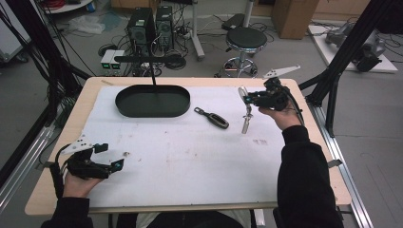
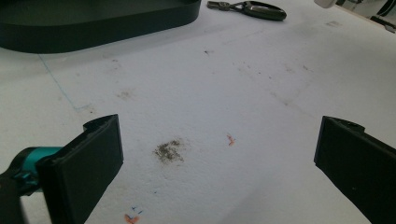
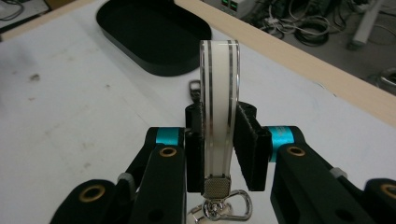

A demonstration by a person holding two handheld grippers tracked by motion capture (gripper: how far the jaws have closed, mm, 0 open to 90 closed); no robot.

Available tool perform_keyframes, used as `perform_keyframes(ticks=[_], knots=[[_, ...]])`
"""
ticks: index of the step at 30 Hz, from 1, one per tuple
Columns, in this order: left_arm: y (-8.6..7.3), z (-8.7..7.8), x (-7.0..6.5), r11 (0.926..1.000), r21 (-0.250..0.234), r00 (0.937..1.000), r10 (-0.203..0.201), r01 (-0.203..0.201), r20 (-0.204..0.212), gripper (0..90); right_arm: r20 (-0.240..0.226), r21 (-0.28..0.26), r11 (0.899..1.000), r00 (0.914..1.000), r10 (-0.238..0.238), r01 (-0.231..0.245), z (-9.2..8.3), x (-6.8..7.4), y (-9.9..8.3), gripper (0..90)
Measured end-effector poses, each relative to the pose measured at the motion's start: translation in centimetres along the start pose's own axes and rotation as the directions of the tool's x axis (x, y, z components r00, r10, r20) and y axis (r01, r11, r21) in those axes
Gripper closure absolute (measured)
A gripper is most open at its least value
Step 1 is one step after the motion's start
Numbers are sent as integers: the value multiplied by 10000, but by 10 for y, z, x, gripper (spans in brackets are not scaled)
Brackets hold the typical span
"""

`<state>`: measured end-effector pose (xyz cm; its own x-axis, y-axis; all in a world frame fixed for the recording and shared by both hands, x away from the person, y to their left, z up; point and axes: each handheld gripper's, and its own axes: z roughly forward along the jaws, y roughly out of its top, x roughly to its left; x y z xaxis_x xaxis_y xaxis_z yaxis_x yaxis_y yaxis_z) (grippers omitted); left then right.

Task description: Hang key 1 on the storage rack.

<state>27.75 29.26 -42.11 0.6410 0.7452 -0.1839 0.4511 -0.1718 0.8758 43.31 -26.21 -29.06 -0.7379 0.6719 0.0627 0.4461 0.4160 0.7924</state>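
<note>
The middle and near part of the white mat (image 1: pixel 190 161) on the counter (image 1: pixel 62 137) lies bare, wide enough for either hand to cross. At the far side, the black oval tray (image 1: pixel 152 100) blocks the left half, with a dark key fob (image 1: pixel 212 118) lying just right of it. A strap keychain (image 1: pixel 245 110) hangs from the right gripper (image 1: pixel 248 97) above the mat's far right.

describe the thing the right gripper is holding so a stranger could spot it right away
Start at the black oval tray at the far side of the white mat, then look right past the dark car key to the right gripper. Pinched in it, above the mat, is a keychain strap: a translucent white loop with a hanging metal clasp.
</note>
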Motion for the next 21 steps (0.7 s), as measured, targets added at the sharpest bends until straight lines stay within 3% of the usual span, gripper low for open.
perform_keyframes(ticks=[4,11,21], knots=[[0,0,1,10000,-30,10000,-33,33,-2,17,-341,-8,9994,9988,-340,340,9,13,17,749],[0,-1,2,9999,-102,10000,-42,42,8,17,-1045,-98,9987,9932,-516,509,29,34,37,750],[1,1,2,9999,-153,9999,-10,11,122,17,-1637,-155,9963,9828,-854,840,50,51,61,750]])
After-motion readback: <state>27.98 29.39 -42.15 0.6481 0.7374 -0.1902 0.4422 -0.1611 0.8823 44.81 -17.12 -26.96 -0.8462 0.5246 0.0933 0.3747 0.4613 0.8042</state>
